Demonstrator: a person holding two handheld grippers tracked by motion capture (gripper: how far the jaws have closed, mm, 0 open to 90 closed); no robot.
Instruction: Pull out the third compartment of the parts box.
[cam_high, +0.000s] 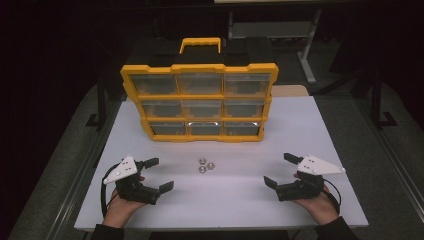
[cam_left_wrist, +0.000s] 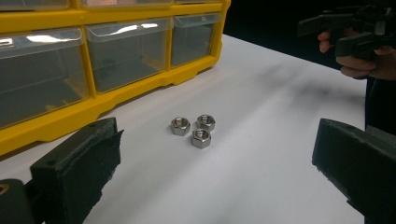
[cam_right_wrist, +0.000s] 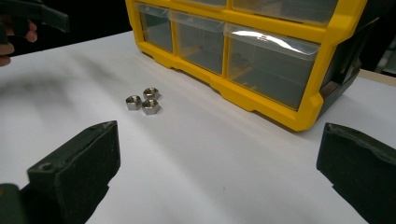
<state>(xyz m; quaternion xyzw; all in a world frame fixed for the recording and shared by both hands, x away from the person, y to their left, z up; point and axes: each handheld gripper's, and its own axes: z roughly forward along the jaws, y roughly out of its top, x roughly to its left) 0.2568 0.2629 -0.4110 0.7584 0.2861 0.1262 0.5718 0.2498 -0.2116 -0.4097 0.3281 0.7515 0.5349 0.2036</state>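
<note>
1. dark room all round, with a white table (cam_high: 300, 125) lit in the middle.
2. left gripper (cam_high: 160, 174) has its jaws spread wide with nothing between them; right gripper (cam_high: 280, 170) likewise, wide and empty.
3. each rests low over the table's near edge in a hand, jaws pointing inward at the middle.
4. three steel nuts (cam_high: 206, 165) lie clustered between the grippers, touching one another, well apart from both.
5. behind them stands a yellow organizer (cam_high: 200, 102) with nine clear drawers, all closed.
6. judging by this, nothing is picked yet: the step is the approach.
7. next move likely calls for one gripper to reach a single nut and close carefully, as its neighbours crowd it.
</note>
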